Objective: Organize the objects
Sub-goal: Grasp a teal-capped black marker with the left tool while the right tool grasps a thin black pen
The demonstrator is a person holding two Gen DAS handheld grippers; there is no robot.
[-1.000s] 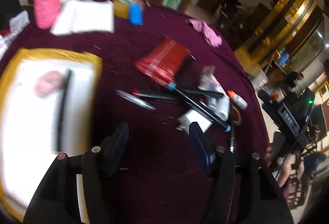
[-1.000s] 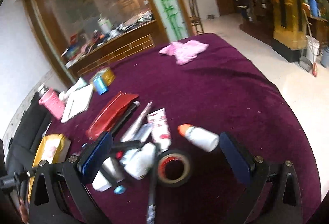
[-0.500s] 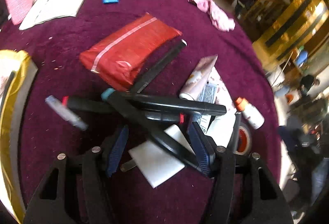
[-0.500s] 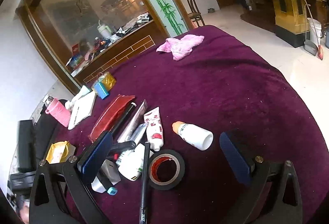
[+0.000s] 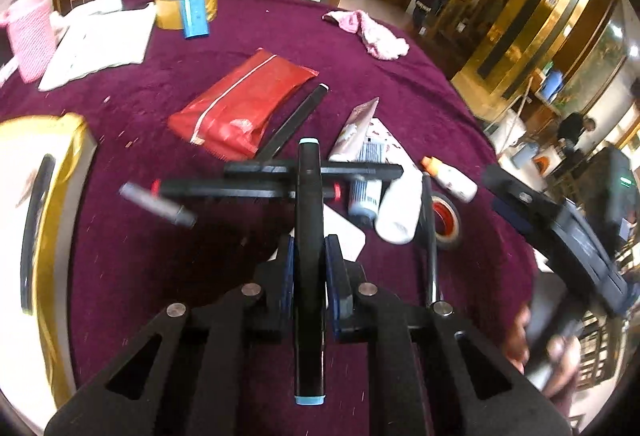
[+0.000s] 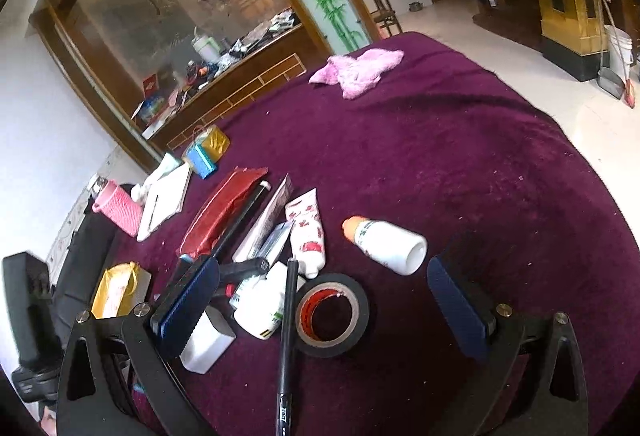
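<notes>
A black marker with light blue end caps (image 5: pixel 308 236) lies lengthwise between the pads of my left gripper (image 5: pixel 308 246). The jaws are closing and both pads press on its barrel. Below it, two more black markers (image 5: pixel 312 169) lie crosswise in the pile on the purple tablecloth (image 5: pixel 400 84). A red pouch (image 5: pixel 244 108) sits just behind them. My right gripper (image 6: pixel 320 264) stands open above a black tape roll (image 6: pixel 332 316) and a black pen (image 6: pixel 288 336), holding nothing. A white bottle with an orange cap (image 6: pixel 384 244) lies near its right finger.
A gold-rimmed tray (image 5: pixel 52 220) holding a black pen is at the left. At the back are white paper (image 5: pixel 96 44), a pink mesh cup (image 5: pixel 30 36), yellow tape (image 5: pixel 180 8) and a pink cloth (image 5: pixel 372 32). Tubes (image 6: pixel 306 232) and a white block (image 6: pixel 208 340) lie in the pile.
My left gripper moved from beside the tray over the pile and closed on the blue-capped marker, which now lies along its fingers. The right gripper stayed open over the tape roll.
</notes>
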